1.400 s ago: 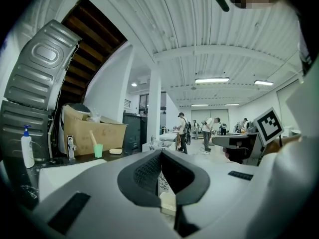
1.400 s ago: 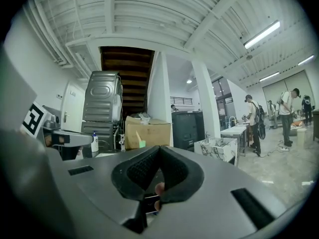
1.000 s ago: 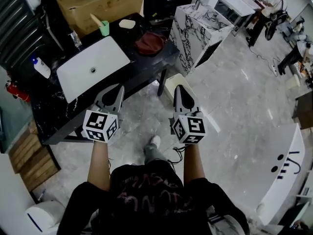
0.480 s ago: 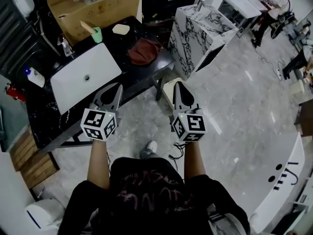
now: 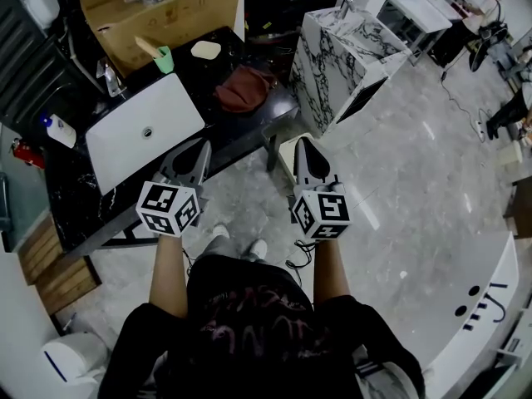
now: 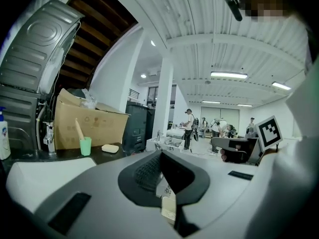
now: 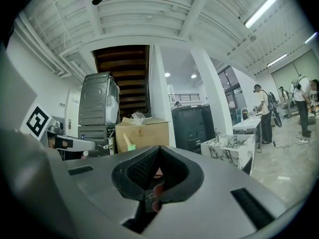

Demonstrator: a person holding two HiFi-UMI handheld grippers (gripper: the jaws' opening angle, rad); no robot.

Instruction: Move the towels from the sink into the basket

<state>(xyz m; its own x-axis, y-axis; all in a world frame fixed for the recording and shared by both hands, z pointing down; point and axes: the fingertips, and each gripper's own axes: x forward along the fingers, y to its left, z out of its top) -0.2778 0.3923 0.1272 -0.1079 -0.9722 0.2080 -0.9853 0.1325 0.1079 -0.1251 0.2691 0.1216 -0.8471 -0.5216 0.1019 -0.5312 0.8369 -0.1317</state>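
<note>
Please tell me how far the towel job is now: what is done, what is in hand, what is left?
Done: the white sink shows no towel, only its drain. In hand: nothing; left gripper and right gripper are shut and empty, near the black counter. Left: unclear; the dark red bundle on the counter may be towel or basket.

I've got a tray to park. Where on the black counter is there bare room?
The white sink is bare but for its drain. The black counter is free at the near left corner, between the sink and the front edge. The back is crowded: bottle, green cup, pale bar, cardboard box. A reddish-brown bundle fills the right end.
</note>
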